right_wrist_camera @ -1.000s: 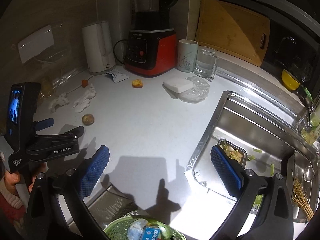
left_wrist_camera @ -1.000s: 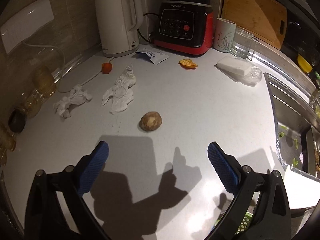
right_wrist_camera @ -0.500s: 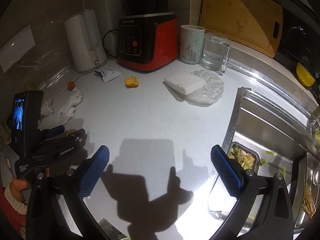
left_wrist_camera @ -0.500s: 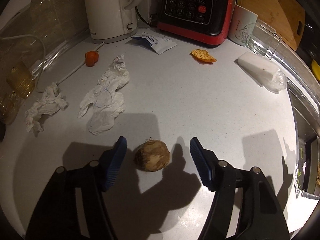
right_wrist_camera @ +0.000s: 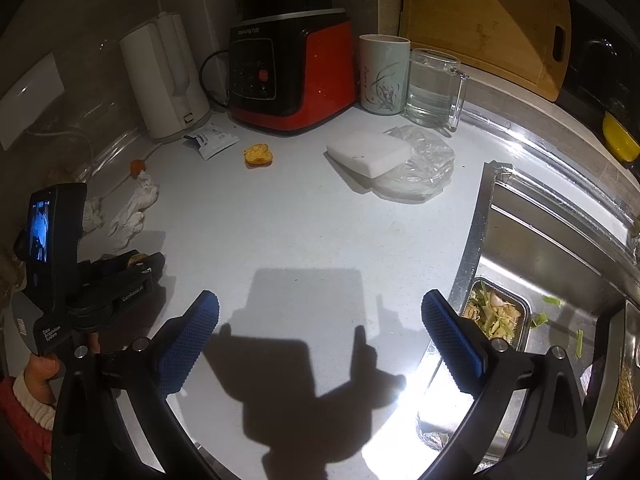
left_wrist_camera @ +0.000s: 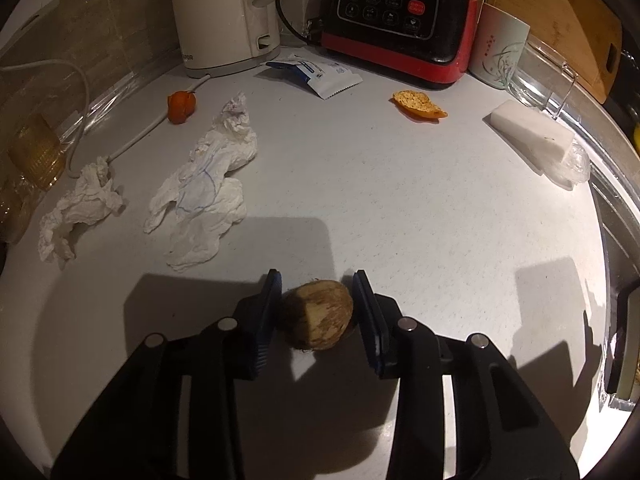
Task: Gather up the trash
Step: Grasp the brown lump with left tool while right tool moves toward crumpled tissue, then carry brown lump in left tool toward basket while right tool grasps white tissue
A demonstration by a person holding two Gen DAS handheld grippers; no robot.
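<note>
My left gripper (left_wrist_camera: 316, 292) is shut on a brown round fruit scrap (left_wrist_camera: 318, 316) that rests on the white counter (left_wrist_camera: 400, 208). The same gripper (right_wrist_camera: 136, 266) shows at the left in the right wrist view. Other trash lies beyond it: two crumpled tissues (left_wrist_camera: 208, 192) (left_wrist_camera: 78, 210), an orange peel (left_wrist_camera: 418, 105), a small orange scrap (left_wrist_camera: 181, 107) and a torn white packet (left_wrist_camera: 320, 74). My right gripper (right_wrist_camera: 320, 320) is open and empty above the counter near the sink.
A white kettle (left_wrist_camera: 224, 16), a red blender (left_wrist_camera: 400, 20), a mug (right_wrist_camera: 384, 74) and a glass jug (right_wrist_camera: 434, 88) stand along the back wall. A white block on clear plastic (right_wrist_camera: 372, 152) lies nearby. The sink (right_wrist_camera: 560, 264) with food scraps is at the right.
My left gripper moved forward over the brown scrap and closed on it. My right gripper moved forward over the counter, staying open.
</note>
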